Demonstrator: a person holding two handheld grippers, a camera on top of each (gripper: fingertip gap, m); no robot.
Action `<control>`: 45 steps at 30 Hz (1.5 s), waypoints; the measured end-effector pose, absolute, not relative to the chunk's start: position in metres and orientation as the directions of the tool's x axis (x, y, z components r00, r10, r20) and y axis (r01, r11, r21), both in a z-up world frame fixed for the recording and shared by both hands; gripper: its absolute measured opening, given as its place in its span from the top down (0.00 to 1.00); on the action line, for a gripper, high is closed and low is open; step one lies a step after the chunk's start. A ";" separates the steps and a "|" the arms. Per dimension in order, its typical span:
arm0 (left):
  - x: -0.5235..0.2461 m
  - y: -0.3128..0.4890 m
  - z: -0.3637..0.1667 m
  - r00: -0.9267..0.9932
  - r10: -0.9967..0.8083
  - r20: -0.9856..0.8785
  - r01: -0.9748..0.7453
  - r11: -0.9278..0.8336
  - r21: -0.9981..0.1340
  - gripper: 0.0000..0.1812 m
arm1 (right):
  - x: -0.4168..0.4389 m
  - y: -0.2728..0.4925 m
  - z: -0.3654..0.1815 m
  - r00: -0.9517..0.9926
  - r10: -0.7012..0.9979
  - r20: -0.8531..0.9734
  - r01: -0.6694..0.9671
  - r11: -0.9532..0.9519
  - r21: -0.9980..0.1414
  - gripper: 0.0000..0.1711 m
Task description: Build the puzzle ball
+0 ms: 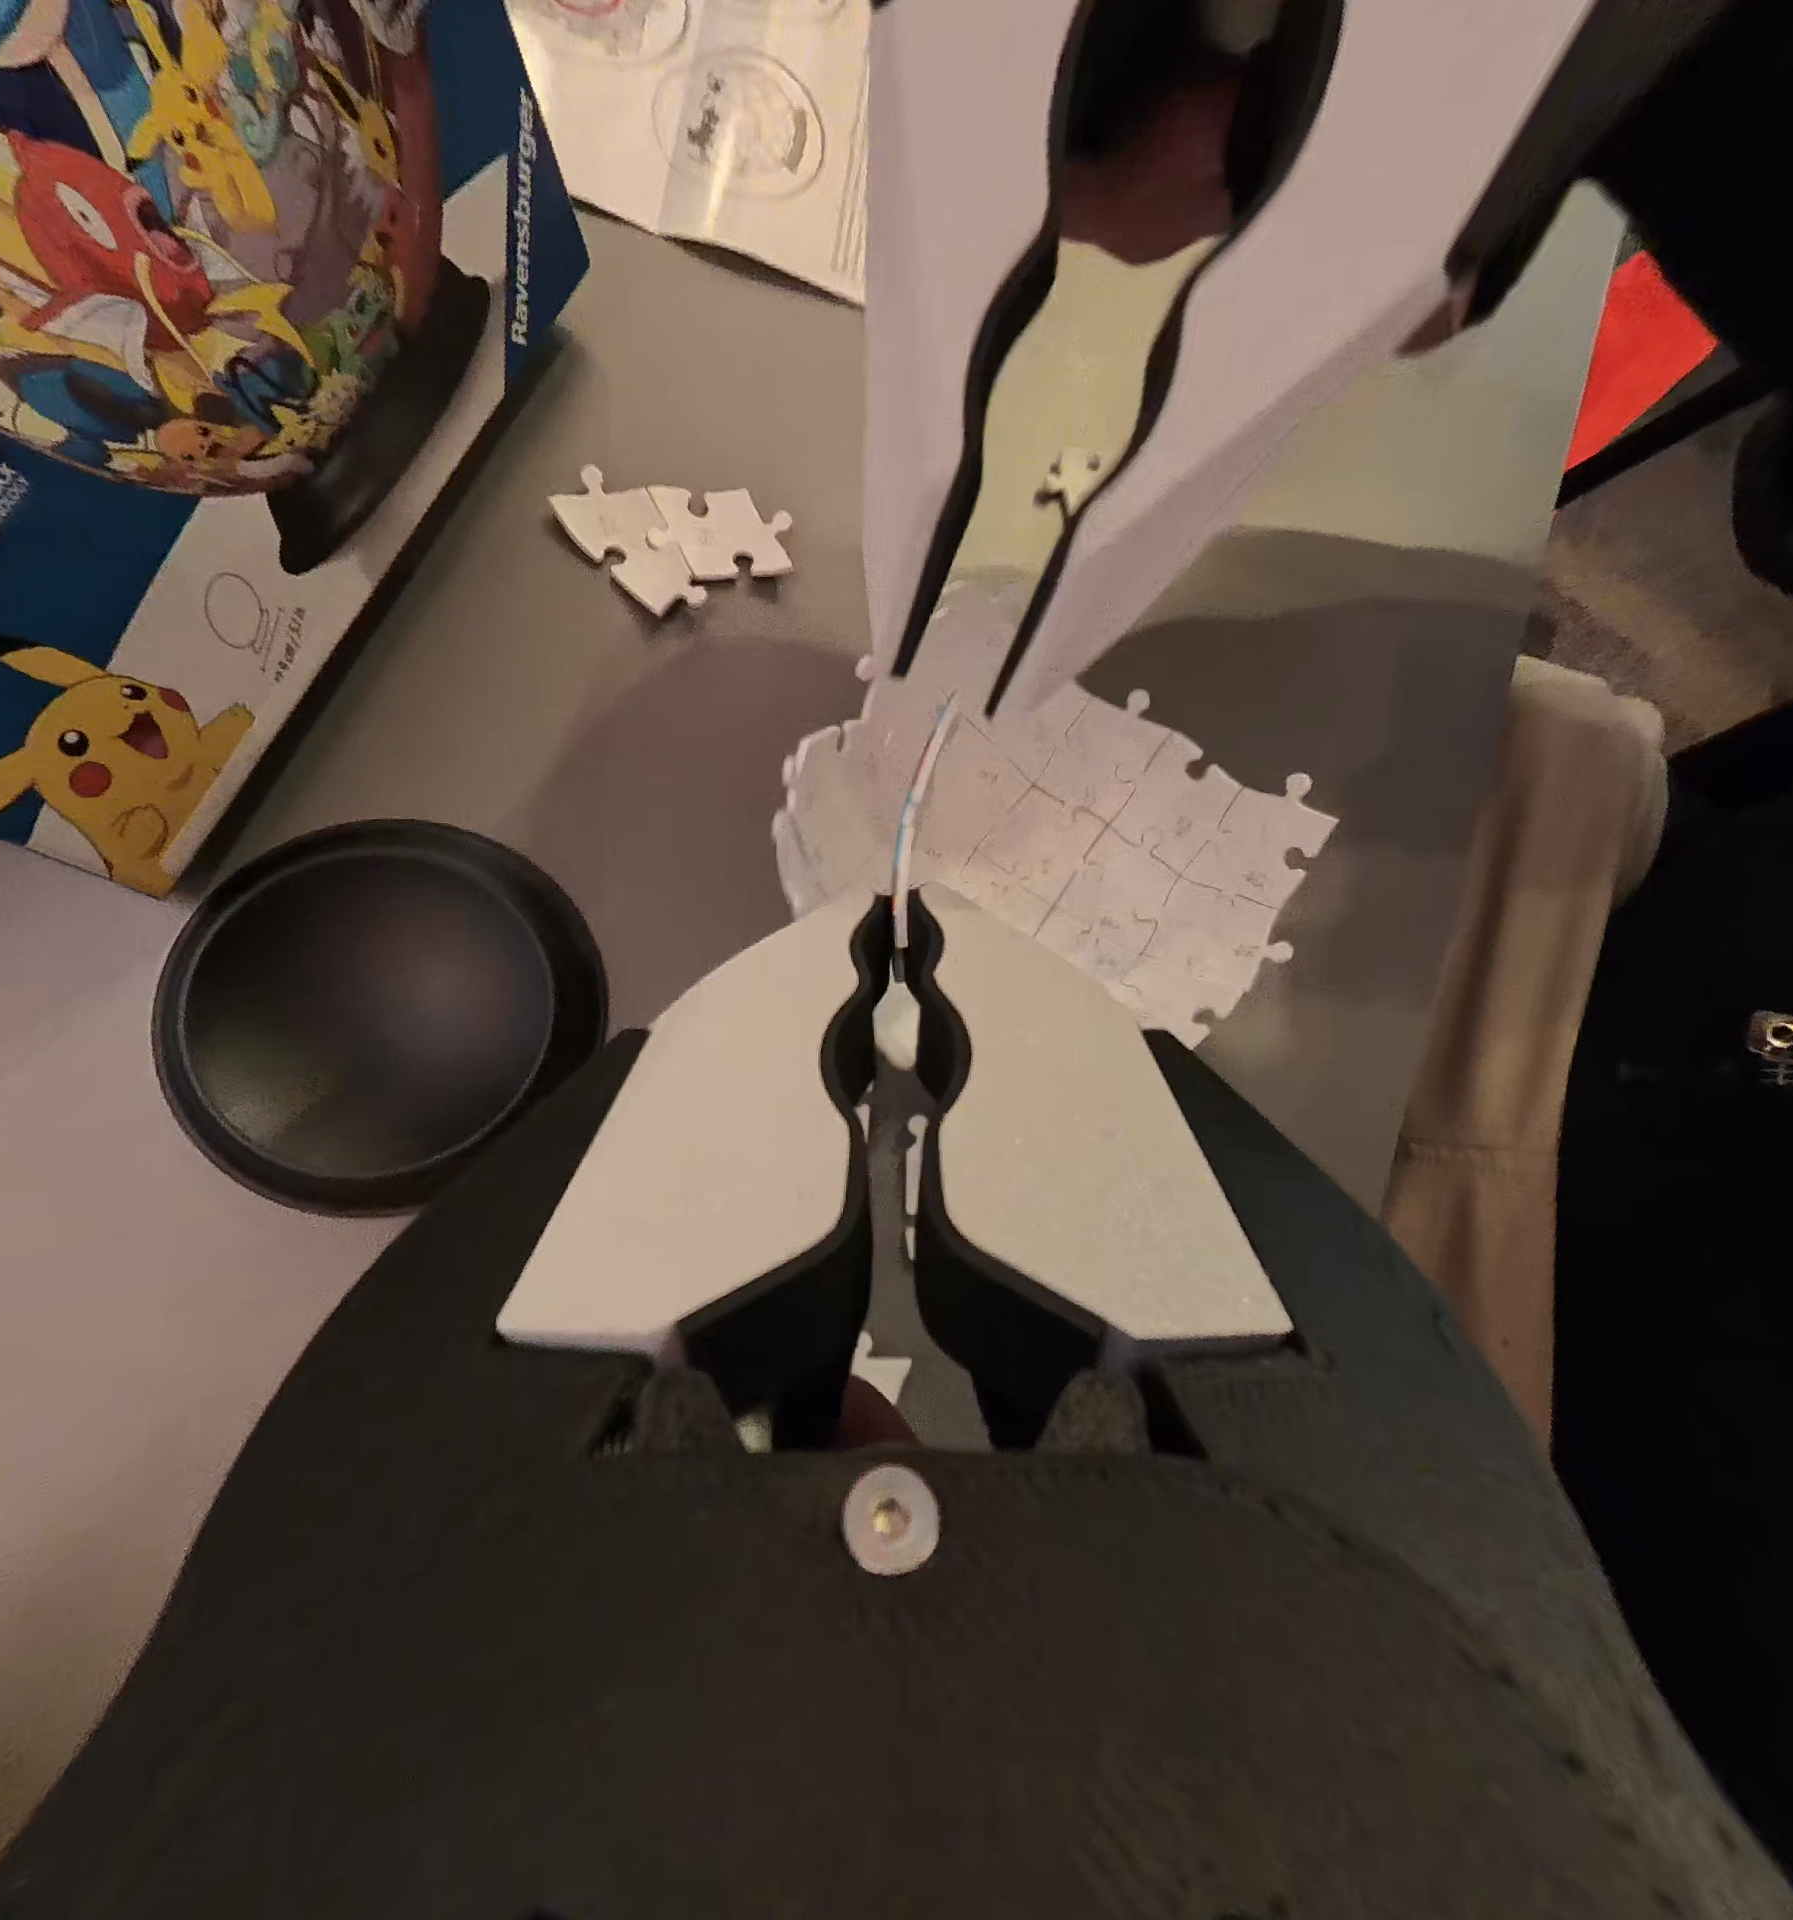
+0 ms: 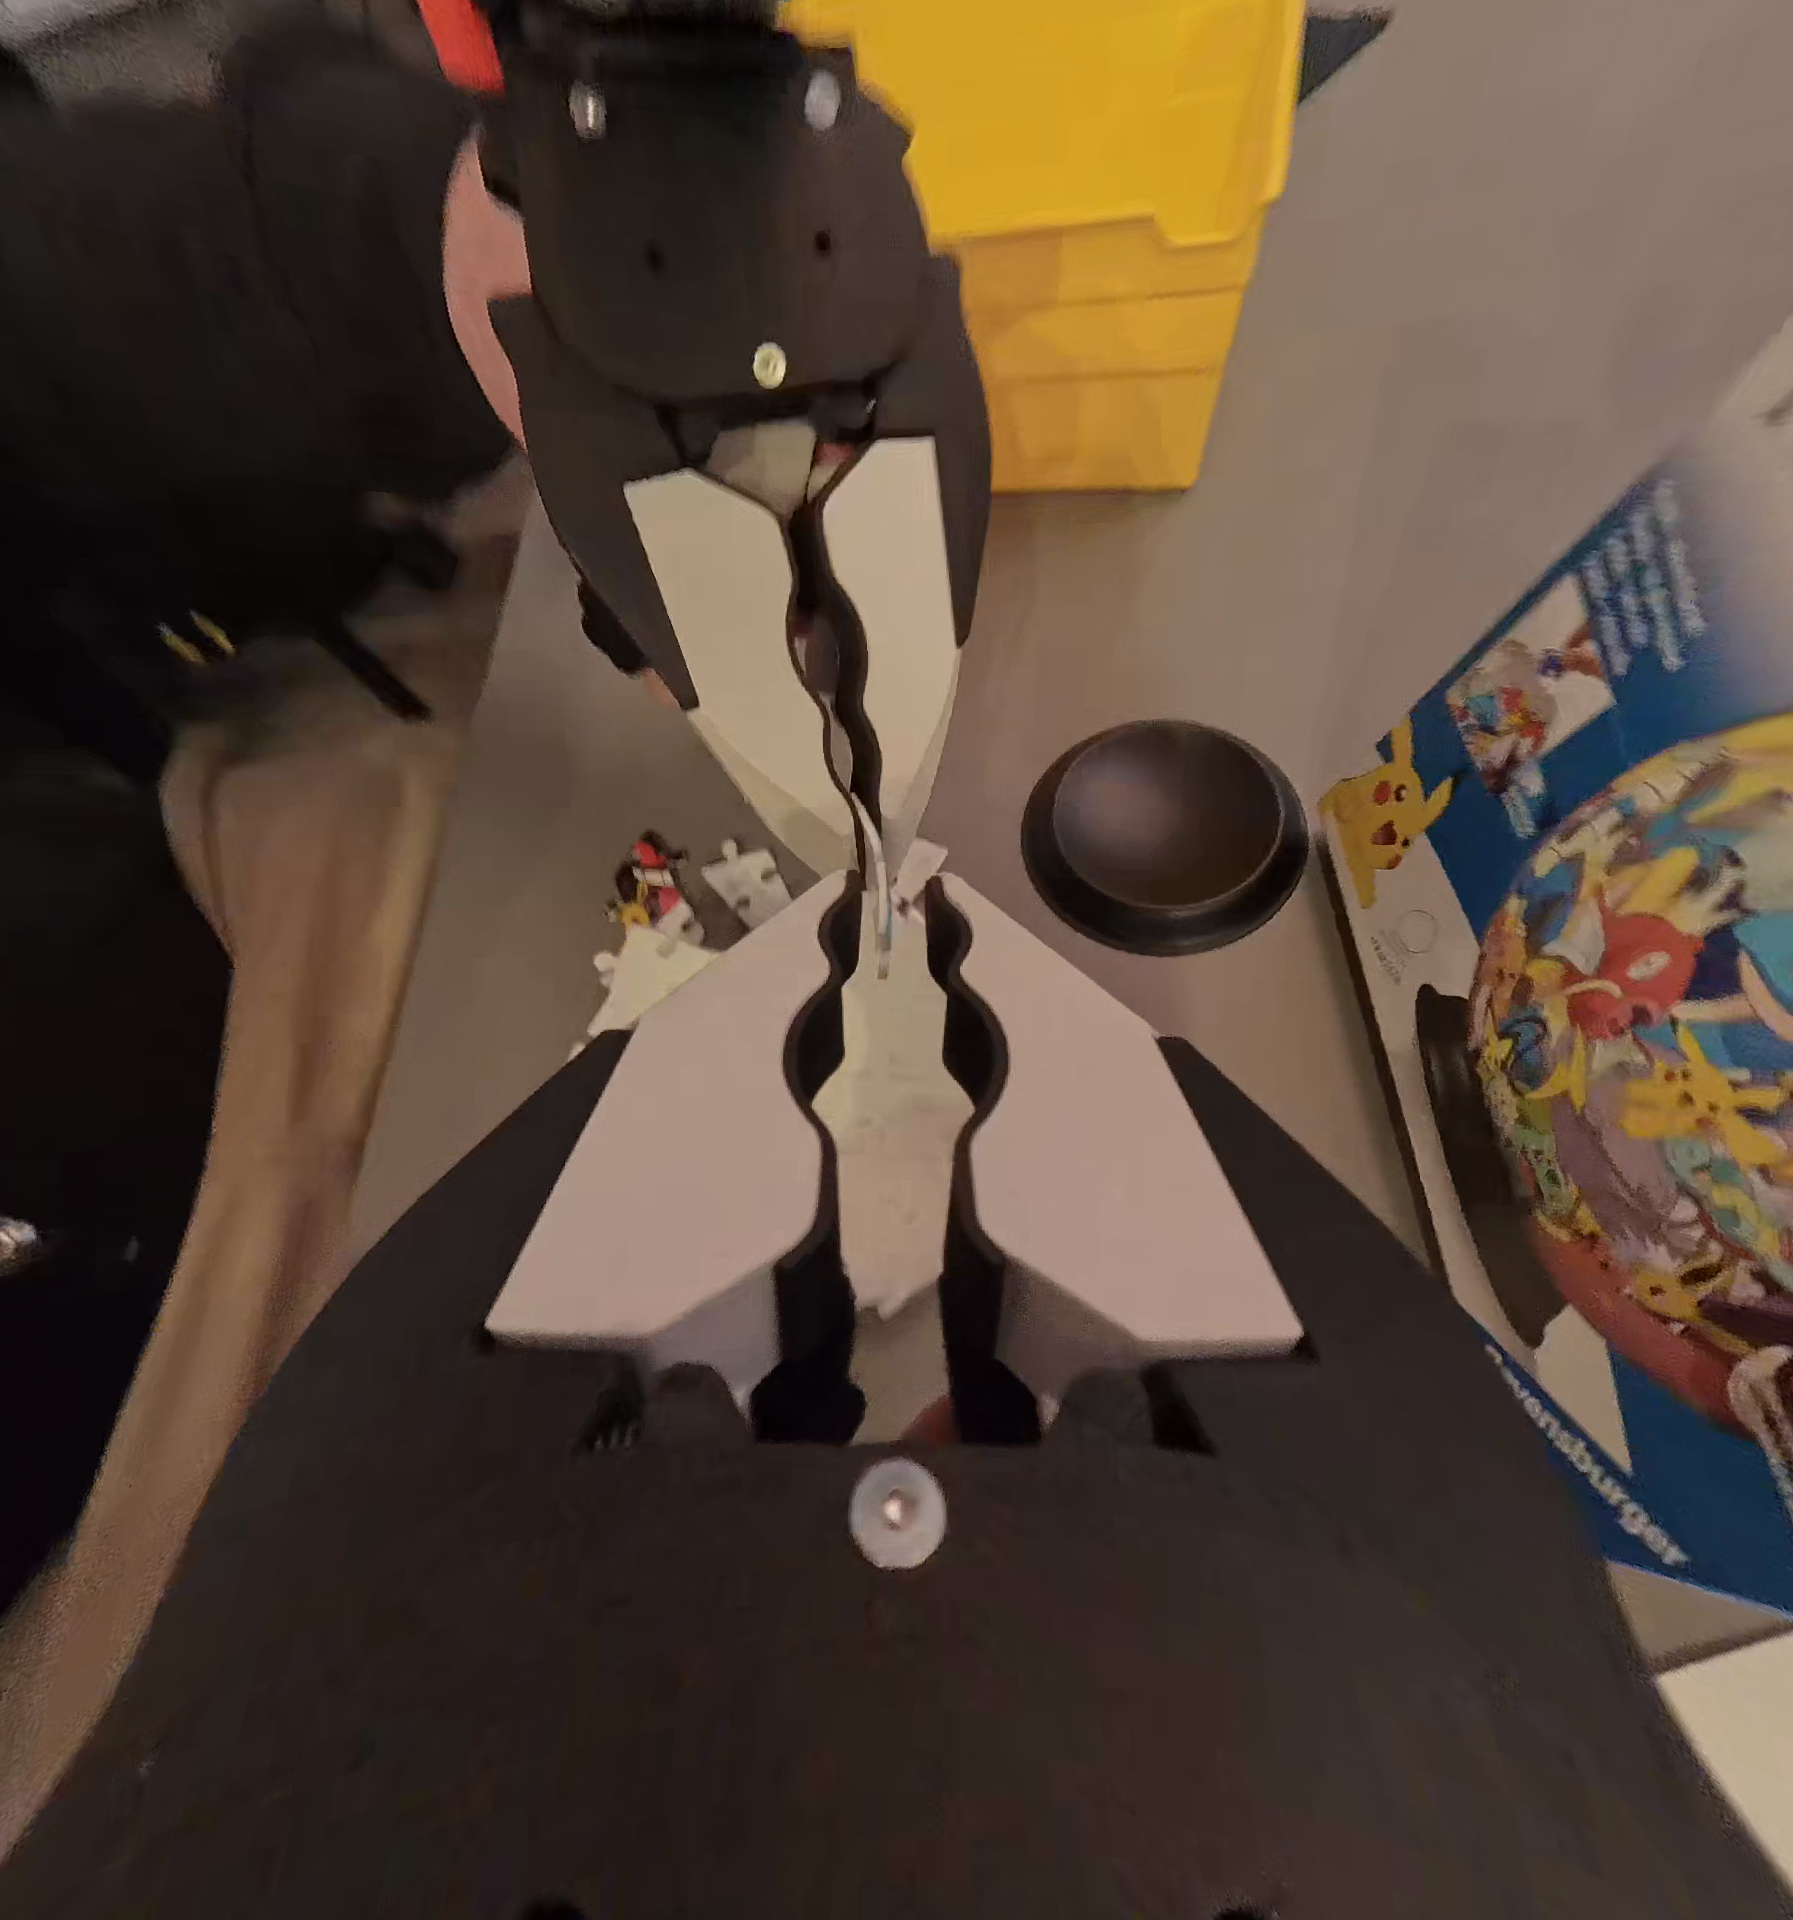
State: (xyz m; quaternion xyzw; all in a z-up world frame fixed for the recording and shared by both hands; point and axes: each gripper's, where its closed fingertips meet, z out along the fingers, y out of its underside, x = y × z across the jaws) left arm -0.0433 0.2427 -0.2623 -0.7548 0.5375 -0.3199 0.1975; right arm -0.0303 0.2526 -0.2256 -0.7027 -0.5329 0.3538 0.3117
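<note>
My left gripper [image 1: 900, 920] is shut on a thin curved puzzle piece [image 1: 913, 821], seen edge-on and held upright above the table. My right gripper [image 1: 949, 686] reaches in from above, its jaws a small gap apart on either side of the piece's far end. In the right wrist view the piece [image 2: 881, 925] stands between my right gripper's tips [image 2: 890, 894], and the left gripper [image 2: 869, 831] faces them. Beneath lies a joined sheet of puzzle pieces [image 1: 1131, 842], white backs up; it also shows in the right wrist view [image 2: 892, 1143].
A black round stand [image 1: 372, 1013] sits left of the sheet, beside the colourful puzzle box [image 1: 196, 364]. A few joined loose pieces [image 1: 674, 540], one small piece [image 1: 1074, 478] and an instruction sheet [image 1: 726, 125] lie farther back. A yellow bin [image 2: 1100, 239] stands beyond; a coloured piece [image 2: 653, 878] lies near the table edge. The tips of one gripper are about 4 cm away from the tips of the other.
</note>
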 end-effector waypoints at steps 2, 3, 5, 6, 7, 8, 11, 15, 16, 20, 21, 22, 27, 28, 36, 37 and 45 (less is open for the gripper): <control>-0.043 0.240 -0.261 0.218 -0.941 0.259 -0.697 -0.336 -0.633 0.99 | -0.034 0.249 -0.238 0.163 0.979 -0.121 0.619 -0.197 -0.761 0.94; -0.042 0.238 -0.261 0.215 -0.941 0.260 -0.699 -0.334 -0.633 0.99 | -0.036 0.246 -0.242 0.146 0.984 -0.107 0.651 -0.177 -0.738 0.95; -0.043 0.239 -0.262 0.225 -0.946 0.234 -0.707 -0.324 -0.629 0.99 | -0.041 0.244 -0.244 0.133 0.987 -0.093 0.664 -0.158 -0.731 1.00; -0.044 0.240 -0.261 0.232 -0.946 0.225 -0.702 -0.323 -0.635 0.99 | -0.041 0.245 -0.245 0.142 0.985 -0.101 0.662 -0.171 -0.730 1.00; -0.044 0.241 -0.260 0.248 -0.942 0.225 -0.686 -0.335 -0.646 0.98 | -0.041 0.246 -0.244 0.155 0.981 -0.117 0.651 -0.190 -0.735 1.00; -0.046 0.244 -0.260 0.278 -0.933 0.228 -0.669 -0.359 -0.650 0.95 | -0.039 0.247 -0.244 0.168 0.977 -0.135 0.638 -0.212 -0.740 1.00; -0.062 0.240 -0.274 0.304 -0.938 0.169 -0.712 -0.342 -0.614 0.87 | -0.029 0.243 -0.243 0.177 0.966 -0.189 0.612 -0.259 -0.747 1.00; -0.064 0.221 -0.282 0.261 -0.960 0.106 -0.750 -0.271 -0.603 0.85 | -0.014 0.231 -0.241 0.175 0.951 -0.256 0.600 -0.309 -0.738 1.00; -0.065 0.219 -0.284 0.251 -0.966 0.062 -0.764 -0.237 -0.600 0.84 | -0.010 0.229 -0.243 0.177 0.950 -0.258 0.609 -0.312 -0.729 1.00; -0.059 0.214 -0.270 0.183 -0.977 -0.108 -0.751 -0.068 -0.657 0.85 | 0.000 0.212 -0.243 0.162 0.951 -0.265 0.629 -0.306 -0.715 1.00; -0.055 0.210 -0.262 0.159 -0.981 -0.108 -0.736 -0.045 -0.676 0.86 | 0.003 0.207 -0.242 0.154 0.953 -0.260 0.638 -0.297 -0.710 1.00; -0.052 0.208 -0.256 0.150 -0.983 -0.108 -0.729 -0.036 -0.683 0.86 | 0.006 0.202 -0.241 0.150 0.954 -0.258 0.644 -0.292 -0.707 1.00; -0.038 0.200 -0.265 0.046 -0.988 -0.147 -0.791 0.054 -0.609 0.87 | 0.021 0.179 -0.236 0.132 0.961 -0.242 0.673 -0.266 -0.690 1.00; -0.033 0.195 -0.269 0.019 -0.989 -0.148 -0.805 0.073 -0.589 0.87 | 0.025 0.173 -0.239 0.129 0.963 -0.236 0.695 -0.257 -0.672 1.00; -0.009 0.185 -0.294 -0.168 -0.963 -0.212 -0.893 0.240 -0.381 0.90 | 0.057 0.128 -0.275 0.105 0.975 -0.198 0.859 -0.189 -0.476 1.00; -0.008 0.185 -0.296 -0.188 -0.962 -0.200 -0.902 0.250 -0.353 0.90 | 0.059 0.125 -0.279 0.100 0.975 -0.197 0.870 -0.182 -0.459 1.00; 0.003 0.190 -0.312 -0.244 -0.967 -0.071 -0.930 0.254 -0.264 0.91 | 0.066 0.126 -0.292 0.102 0.977 -0.187 0.880 -0.176 -0.442 1.00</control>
